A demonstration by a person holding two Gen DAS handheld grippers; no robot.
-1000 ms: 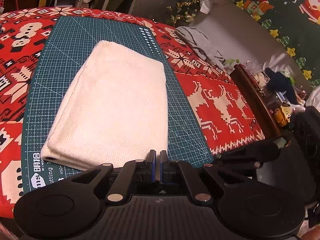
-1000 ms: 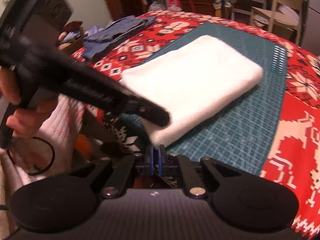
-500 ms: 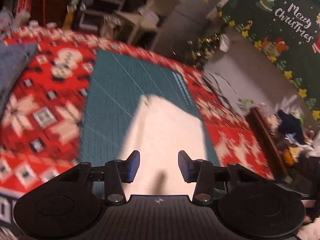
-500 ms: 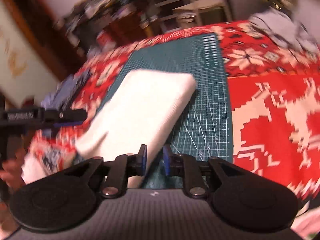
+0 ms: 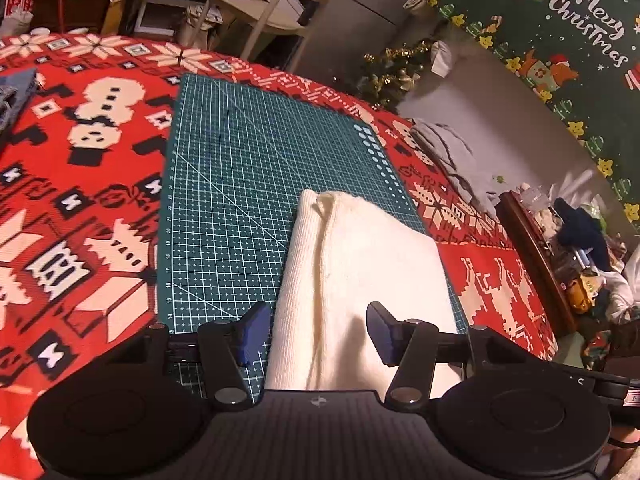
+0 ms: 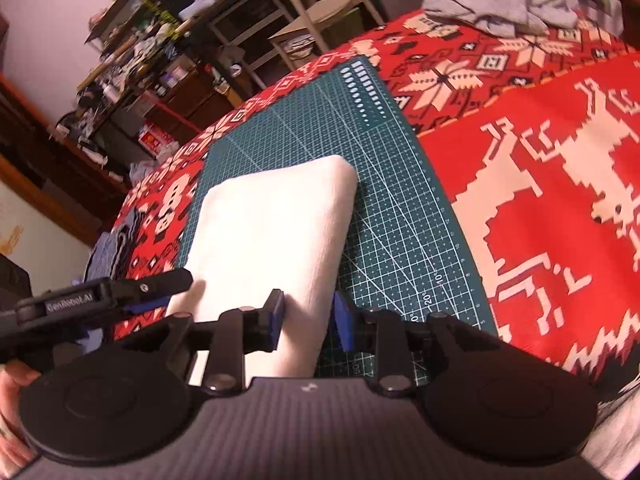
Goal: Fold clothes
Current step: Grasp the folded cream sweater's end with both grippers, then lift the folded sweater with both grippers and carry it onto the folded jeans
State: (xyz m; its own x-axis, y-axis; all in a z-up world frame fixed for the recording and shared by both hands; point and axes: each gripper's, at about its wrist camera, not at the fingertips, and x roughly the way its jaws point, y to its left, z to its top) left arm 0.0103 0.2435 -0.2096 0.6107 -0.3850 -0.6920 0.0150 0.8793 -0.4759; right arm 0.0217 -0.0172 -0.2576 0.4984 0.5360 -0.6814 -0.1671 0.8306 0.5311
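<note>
the folded white cloth point(image 5: 360, 280) lies on the green mat point(image 5: 228, 200), on the red tablecloth point(image 5: 72, 200). the left gripper point(image 5: 316, 332) and right gripper point(image 6: 308, 320) have just been opening; both hover over the cloth's near end, gripping nothing.

This is a lived-in room of a home, decked for Christmas and used as a craft corner. The tabletop point(image 5: 100, 168) wears a red knitted cloth with snowmen, snowflakes and reindeer, and a green cutting mat point(image 5: 240, 184) lies on it. At two o'clock in the left wrist view hangs a green "Merry Christmas" banner point(image 5: 560, 40), with gold tinsel point(image 5: 392, 68) at one o'clock. A pale chair point(image 5: 280, 4) stands at twelve o'clock. In the right wrist view, cluttered shelves point(image 6: 168, 56) fill ten o'clock, and a crumpled grey garment point(image 6: 496, 4) lies at one o'clock.
</note>
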